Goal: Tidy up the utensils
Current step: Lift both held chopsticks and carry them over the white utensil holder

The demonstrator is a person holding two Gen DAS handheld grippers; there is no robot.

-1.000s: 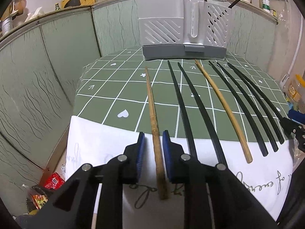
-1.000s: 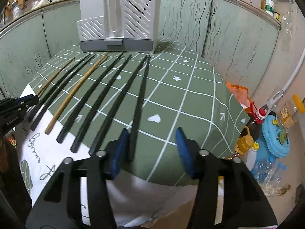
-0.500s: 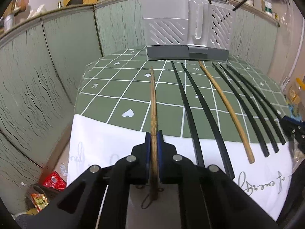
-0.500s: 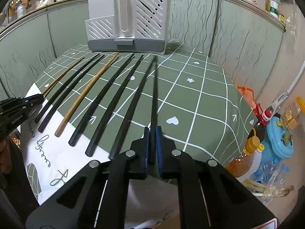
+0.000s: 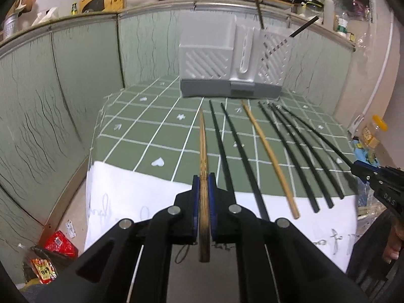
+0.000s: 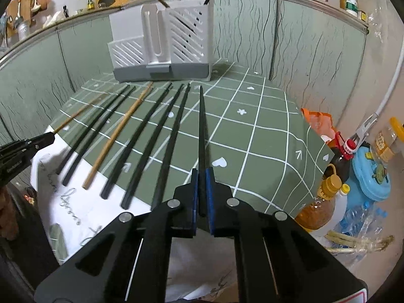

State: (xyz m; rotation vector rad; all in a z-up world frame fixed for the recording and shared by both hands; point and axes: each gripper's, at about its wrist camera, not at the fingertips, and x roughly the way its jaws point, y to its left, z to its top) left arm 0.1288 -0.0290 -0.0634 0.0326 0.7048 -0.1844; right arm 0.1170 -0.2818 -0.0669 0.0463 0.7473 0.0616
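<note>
Left gripper (image 5: 204, 197) clamped on brown chopstick (image 5: 203, 151), right gripper (image 6: 201, 192) on black chopstick (image 6: 202, 131), both at near table edge; lift level, tips toward far grey holder (image 5: 231, 65), avoiding remaining chopsticks

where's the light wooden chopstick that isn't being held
In the left wrist view the light wooden chopstick lies on the table, right of centre, with black chopsticks on both sides.

Each black tool (image 5: 204, 189) has blue pads (image 6: 209, 197) and silver screws (image 5: 174, 210).
</note>
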